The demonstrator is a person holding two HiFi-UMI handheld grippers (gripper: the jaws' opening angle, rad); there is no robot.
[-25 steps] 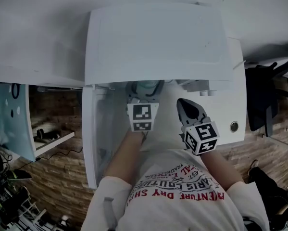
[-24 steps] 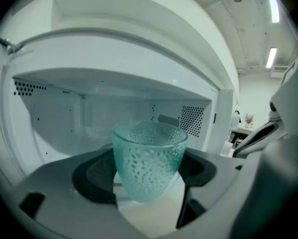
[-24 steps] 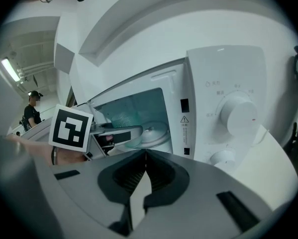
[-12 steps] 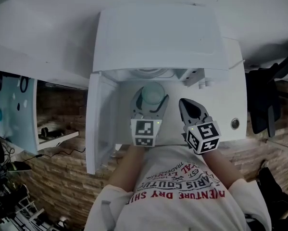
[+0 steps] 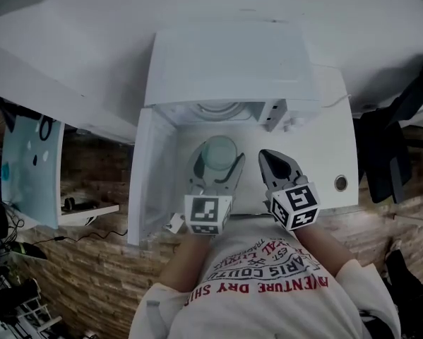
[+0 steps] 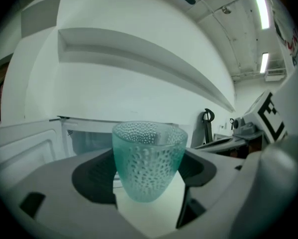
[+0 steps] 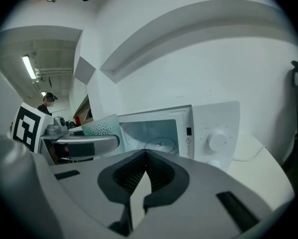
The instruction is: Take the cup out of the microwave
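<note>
The teal dimpled cup [image 5: 219,152] stands upright between the jaws of my left gripper [image 5: 217,162], in front of the white microwave [image 5: 229,66] and outside its cavity. In the left gripper view the cup [image 6: 148,156] fills the middle, and the left gripper [image 6: 149,176] is shut on its lower sides. The microwave door [image 5: 145,182] hangs open to the left. My right gripper [image 5: 270,157] hovers just right of the cup, shut and holding nothing. In the right gripper view the right gripper [image 7: 145,154] points at the open cavity with its glass turntable [image 7: 158,144]; the cup [image 7: 102,126] shows at left.
The microwave's control panel with a round knob [image 7: 217,140] is right of the cavity. A white counter [image 5: 335,154] carries the microwave. A dark chair with clothing [image 5: 388,147] stands at right, and a shelf with a pale blue panel [image 5: 29,157] at left.
The left gripper has drawn back toward the person with the cup, bringing it out of the microwave cavity. The right gripper has lifted slightly and stayed shut.
</note>
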